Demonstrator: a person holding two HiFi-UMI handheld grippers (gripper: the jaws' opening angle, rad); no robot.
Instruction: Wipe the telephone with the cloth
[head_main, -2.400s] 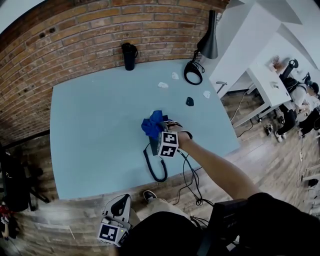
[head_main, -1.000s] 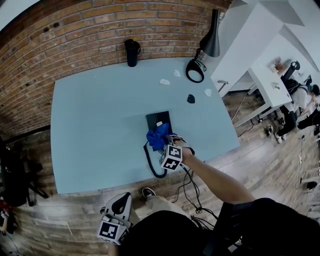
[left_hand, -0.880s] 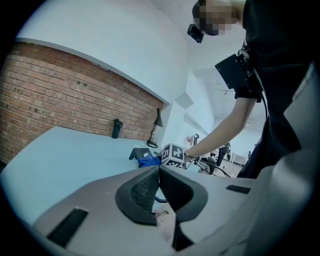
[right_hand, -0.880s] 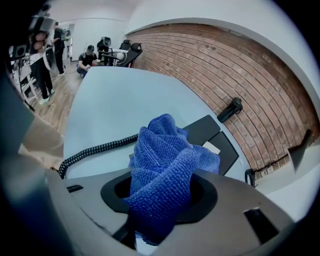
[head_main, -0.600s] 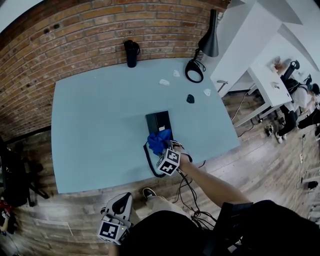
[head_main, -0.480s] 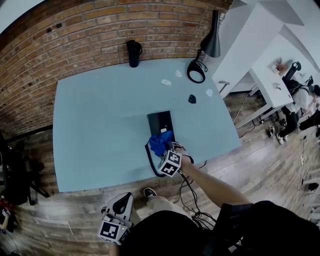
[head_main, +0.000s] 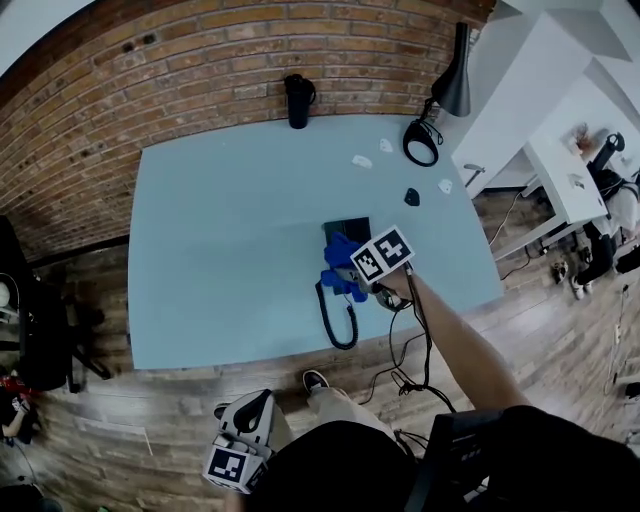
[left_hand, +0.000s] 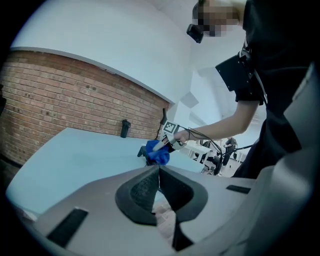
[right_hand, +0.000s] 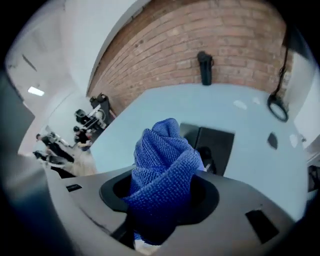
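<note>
Soft, even light leaves only faint shadows on the table (head_main: 220, 250). Fisheye distortion bends the brick wall (head_main: 200, 60), and the gripper views darken and blur toward their edges.

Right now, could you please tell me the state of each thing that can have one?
right gripper: jaws shut on the blue cloth
blue cloth: bunched, over the near end of the telephone
telephone: flat on the table, partly covered
coiled cord: slack loop on the table
left gripper: jaws shut, empty, held clear of the table
black bottle: upright
</note>
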